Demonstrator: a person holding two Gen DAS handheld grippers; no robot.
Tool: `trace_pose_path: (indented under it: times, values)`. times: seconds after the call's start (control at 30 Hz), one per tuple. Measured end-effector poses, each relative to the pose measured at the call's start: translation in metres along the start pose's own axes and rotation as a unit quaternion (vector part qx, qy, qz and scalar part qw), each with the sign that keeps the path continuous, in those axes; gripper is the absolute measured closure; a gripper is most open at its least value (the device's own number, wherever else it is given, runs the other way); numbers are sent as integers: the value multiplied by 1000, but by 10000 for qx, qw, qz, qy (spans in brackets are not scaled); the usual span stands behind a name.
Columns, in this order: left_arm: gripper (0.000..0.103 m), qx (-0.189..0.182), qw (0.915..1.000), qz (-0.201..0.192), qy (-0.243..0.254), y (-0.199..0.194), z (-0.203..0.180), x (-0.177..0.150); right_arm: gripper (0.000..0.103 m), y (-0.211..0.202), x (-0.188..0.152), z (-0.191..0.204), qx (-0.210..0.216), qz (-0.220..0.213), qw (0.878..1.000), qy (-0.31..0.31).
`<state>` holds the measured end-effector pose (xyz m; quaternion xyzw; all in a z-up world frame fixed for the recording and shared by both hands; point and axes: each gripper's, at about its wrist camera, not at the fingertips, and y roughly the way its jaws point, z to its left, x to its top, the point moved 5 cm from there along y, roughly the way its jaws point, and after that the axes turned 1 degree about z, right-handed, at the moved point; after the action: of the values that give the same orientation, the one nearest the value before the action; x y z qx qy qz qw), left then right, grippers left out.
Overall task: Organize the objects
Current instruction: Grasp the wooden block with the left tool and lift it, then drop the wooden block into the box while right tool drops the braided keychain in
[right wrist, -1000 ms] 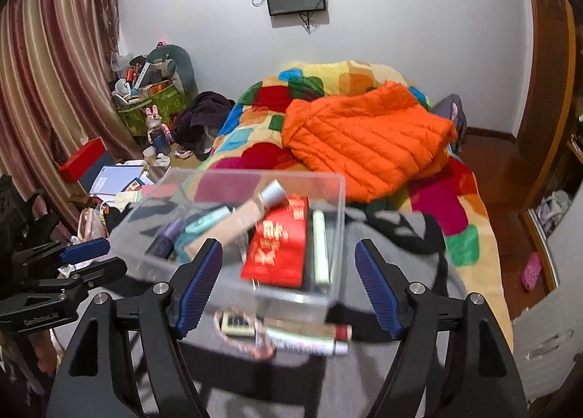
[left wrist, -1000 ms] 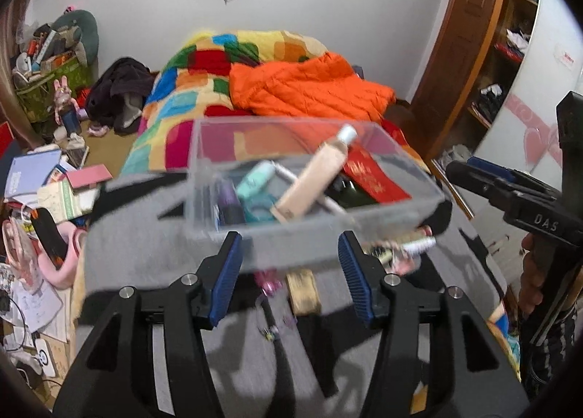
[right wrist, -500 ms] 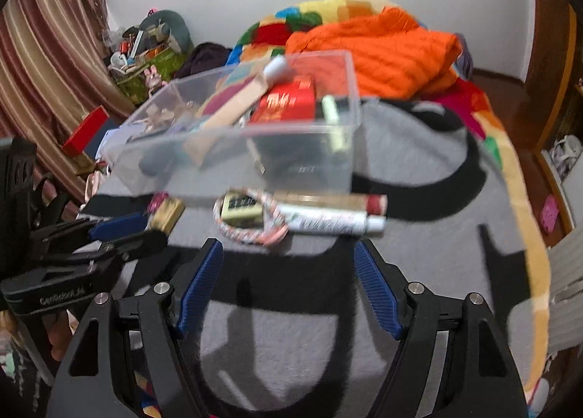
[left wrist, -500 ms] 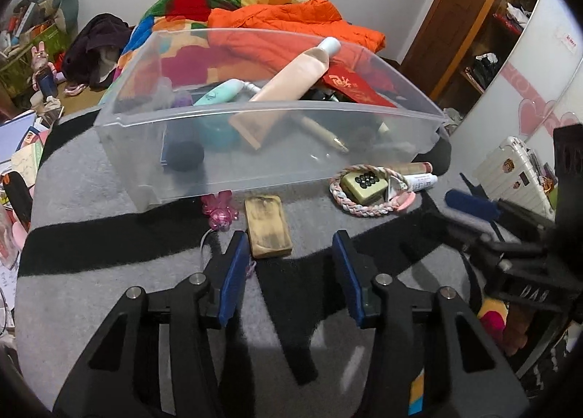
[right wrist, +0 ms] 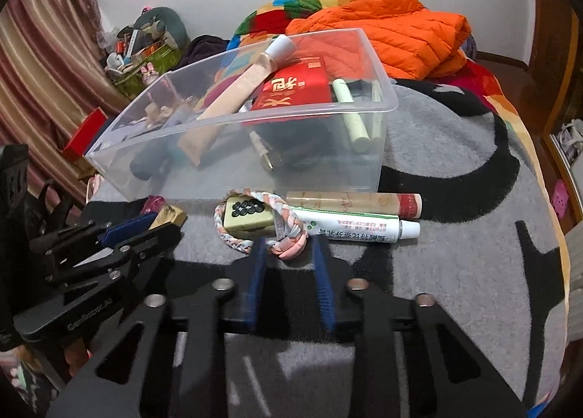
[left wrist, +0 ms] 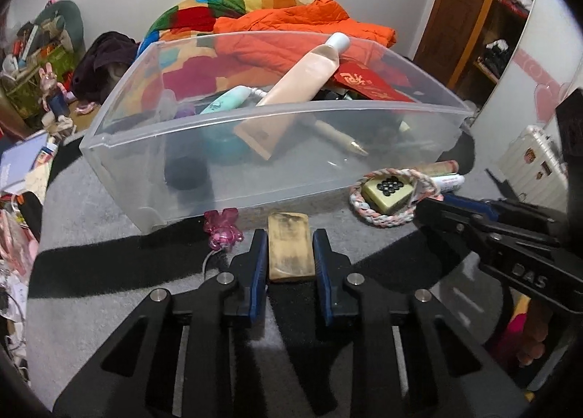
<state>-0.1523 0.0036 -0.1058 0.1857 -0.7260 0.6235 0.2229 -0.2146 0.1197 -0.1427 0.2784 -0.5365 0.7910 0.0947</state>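
The clear bin (left wrist: 255, 148) is sitting on the grey-and-black blanket (right wrist: 455, 236), and everything here is placed relative to it. Just in front of its near wall, a tan block (left wrist: 290, 250) is lying flat, and the left gripper (left wrist: 290, 254) is pinching it, blue pads (left wrist: 259, 261) pressing both long sides. A pink charm (left wrist: 223, 227) is lying just left of the block, close against the bin's front wall.

Further right along that same front wall, a braided ring (right wrist: 260, 227) is lying around a mahjong tile (right wrist: 248, 216) (dots facing up). The right gripper (right wrist: 288, 254) is reaching toward the ring's near edge, fingers narrowed with a gap between them; whether they are touching the braid, I cannot tell. Right of the ring, two tubes are lying parallel to the bin's front: a beige one (right wrist: 353, 203) nearer the bin and a white-green one (right wrist: 357, 227) just in front of it.

Inside the bin, a peach tube (left wrist: 302, 90) is leaning on the pile, its white cap rising above the rim, beside a red packet (right wrist: 291, 86).
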Motion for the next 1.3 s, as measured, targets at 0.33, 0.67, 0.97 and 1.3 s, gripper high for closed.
trace_pose_path:
  times: [0.33, 0.67, 0.97, 1.3]
  values:
    - [79, -202, 9991, -274, -257, -28, 5, -3, 92, -21, -3, 9, 18, -244, 9996, -155]
    - [79, -295, 9952, -805, -479, -80, 13, 3, 92, -63, 16, 32, 394, -725, 9961, -300]
    - [79, -257, 9909, -1214, -518, -113, 22, 23, 92, -88, 37, 37, 543, -1066, 9923, -307]
    - [79, -102, 9891, -1360, -549, -110, 35, 56, 92, -85, 70, 42, 434, -1295, 9897, -438]
